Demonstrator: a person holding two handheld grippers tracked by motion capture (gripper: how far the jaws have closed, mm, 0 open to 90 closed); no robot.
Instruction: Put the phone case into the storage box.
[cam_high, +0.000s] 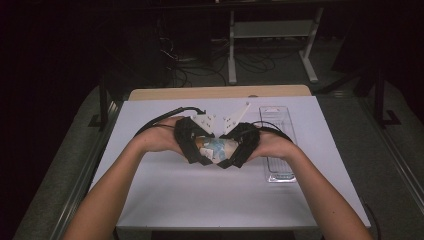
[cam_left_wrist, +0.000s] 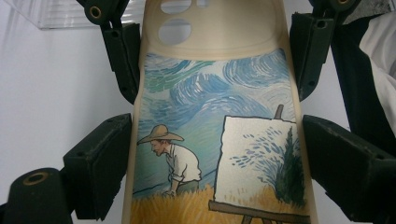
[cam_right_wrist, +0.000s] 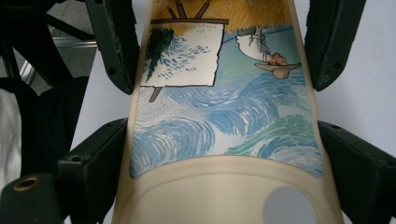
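Observation:
A cream phone case (cam_high: 216, 147) printed with a painting of a man in a straw hat, an easel and a swirling blue sky is held between both grippers over the white table (cam_high: 165, 200). My left gripper (cam_left_wrist: 217, 154) has its jaws pressed against the long edges of the phone case (cam_left_wrist: 215, 116) at the wheat-field end. My right gripper (cam_right_wrist: 219, 154) clamps the phone case (cam_right_wrist: 224, 126) at the camera-cutout end. In the high view the left gripper (cam_high: 200, 150) and the right gripper (cam_high: 235, 150) face each other, almost touching.
A clear plastic tray (cam_high: 277, 145) lies lengthwise on the table just right of the right hand. A wooden strip (cam_high: 220, 92) runs along the table's far edge. Beyond it stand a desk frame and cables on the dark floor.

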